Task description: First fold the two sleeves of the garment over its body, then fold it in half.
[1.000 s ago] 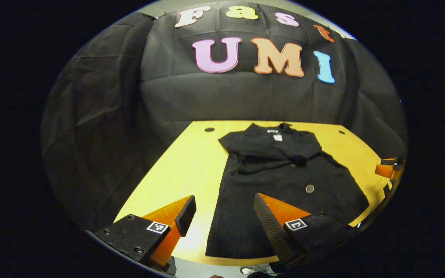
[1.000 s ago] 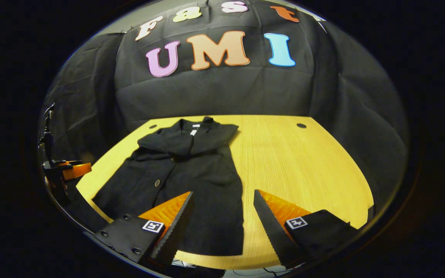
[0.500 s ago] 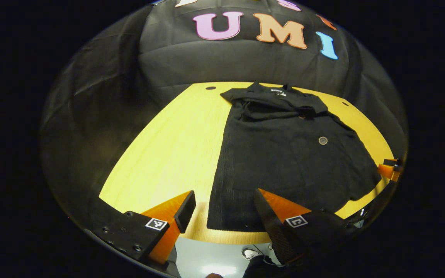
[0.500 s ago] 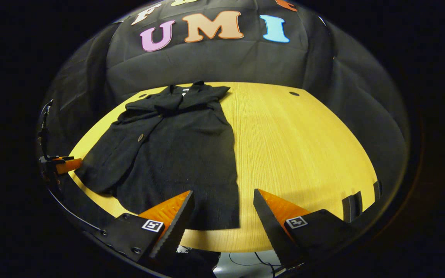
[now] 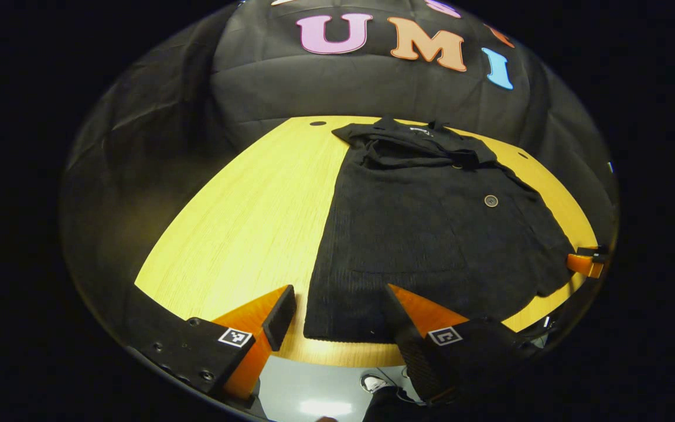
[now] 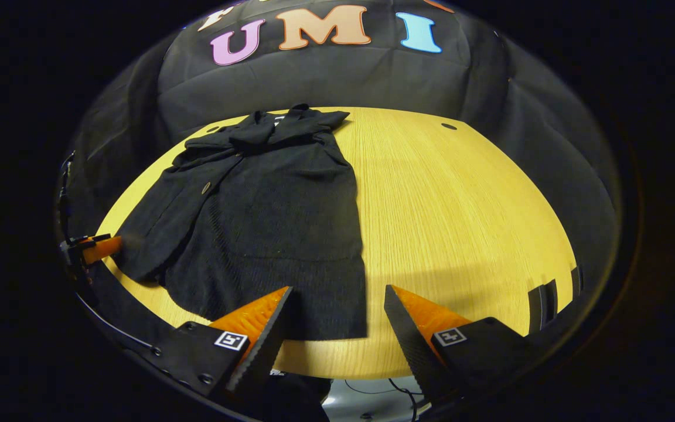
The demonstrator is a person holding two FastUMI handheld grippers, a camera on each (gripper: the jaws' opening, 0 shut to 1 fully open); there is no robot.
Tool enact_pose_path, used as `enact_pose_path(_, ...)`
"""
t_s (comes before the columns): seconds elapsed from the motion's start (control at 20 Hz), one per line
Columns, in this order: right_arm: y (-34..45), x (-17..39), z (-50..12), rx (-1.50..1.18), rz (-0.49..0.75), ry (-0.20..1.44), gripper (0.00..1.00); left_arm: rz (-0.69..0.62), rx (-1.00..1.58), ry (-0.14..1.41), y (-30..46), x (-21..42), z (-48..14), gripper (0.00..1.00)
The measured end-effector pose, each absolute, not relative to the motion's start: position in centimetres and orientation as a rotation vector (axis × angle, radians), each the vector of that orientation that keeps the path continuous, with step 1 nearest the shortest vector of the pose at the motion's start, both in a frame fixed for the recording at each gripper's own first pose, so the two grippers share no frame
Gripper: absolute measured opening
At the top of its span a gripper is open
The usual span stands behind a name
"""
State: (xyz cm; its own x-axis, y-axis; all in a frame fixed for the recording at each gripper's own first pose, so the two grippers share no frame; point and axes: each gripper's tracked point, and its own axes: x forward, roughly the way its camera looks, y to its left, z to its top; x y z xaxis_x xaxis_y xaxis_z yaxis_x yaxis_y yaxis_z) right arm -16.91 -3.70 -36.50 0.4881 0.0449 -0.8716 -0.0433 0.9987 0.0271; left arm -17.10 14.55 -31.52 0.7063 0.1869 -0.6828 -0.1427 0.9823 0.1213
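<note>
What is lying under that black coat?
The black buttoned coat lies flat on the yellow wooden table, whose bare top shows around it. Whatever might sit beneath the cloth is covered.

Black claw (image 5: pixel 337 319) mounts, square markers

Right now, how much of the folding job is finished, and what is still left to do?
Done: the sleeves already lie folded across the chest of the black garment, near its collar. In hand: nothing is gripped. The left gripper and the right gripper are both open, each near a corner of the garment's bottom edge on the table. Left: grasping that edge and folding the garment in half.
</note>
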Motion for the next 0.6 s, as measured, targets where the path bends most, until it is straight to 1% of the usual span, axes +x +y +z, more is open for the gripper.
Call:
enact_pose_path(0.1, -3.1, -16.9, -36.5, 0.004, 0.067, 1.065, 0.90, 0.174, 0.064, 0.758, 14.2, -16.8, -31.8, 0.93)
enact_pose_path(0.15, -2.6, -16.8, -36.5, -0.002, 0.090, 1.071, 0.86, 0.157, 0.069, 0.755, 13.9, -16.9, -31.7, 0.91)
enact_pose_path(0.2, -1.9, -16.8, -36.5, -0.013, 0.110, 1.072, 0.73, 0.130, 0.073, 0.760, 13.4, -16.8, -31.8, 0.88)
enact_pose_path(0.25, -1.3, -16.9, -36.3, -0.014, 0.134, 1.075, 0.66, 0.105, 0.078, 0.763, 13.1, -16.8, -31.9, 0.75)
enact_pose_path(0.3, -0.8, -17.0, -36.4, -0.013, 0.145, 1.071, 0.48, 0.084, 0.076, 0.765, 12.8, -16.7, -32.0, 0.67)
enact_pose_path(0.4, -0.4, -16.9, -36.5, -0.017, 0.134, 1.060, 0.12, 0.071, 0.050, 0.758, 11.8, -15.6, -32.3, 0.42)
enact_pose_path(0.45, -0.1, -17.0, -36.5, -0.010, 0.144, 1.075, 0.11, 0.067, 0.019, 0.759, 11.4, -15.5, -32.2, 0.28)
enact_pose_path(0.5, 0.2, -17.4, -36.4, 0.013, 0.164, 1.093, 0.03, 0.077, -0.021, 0.764, 11.5, -15.3, -32.1, 0.14)
enact_pose_path(0.55, 0.4, -17.3, -36.1, 0.040, 0.165, 1.100, 0.05, 0.092, -0.068, 0.783, 11.5, -15.3, -32.5, 0.00)
enact_pose_path(0.6, 0.5, -17.1, -36.3, 0.065, 0.164, 1.100, 0.03, 0.102, -0.111, 0.783, 11.6, -15.1, -32.3, 0.00)
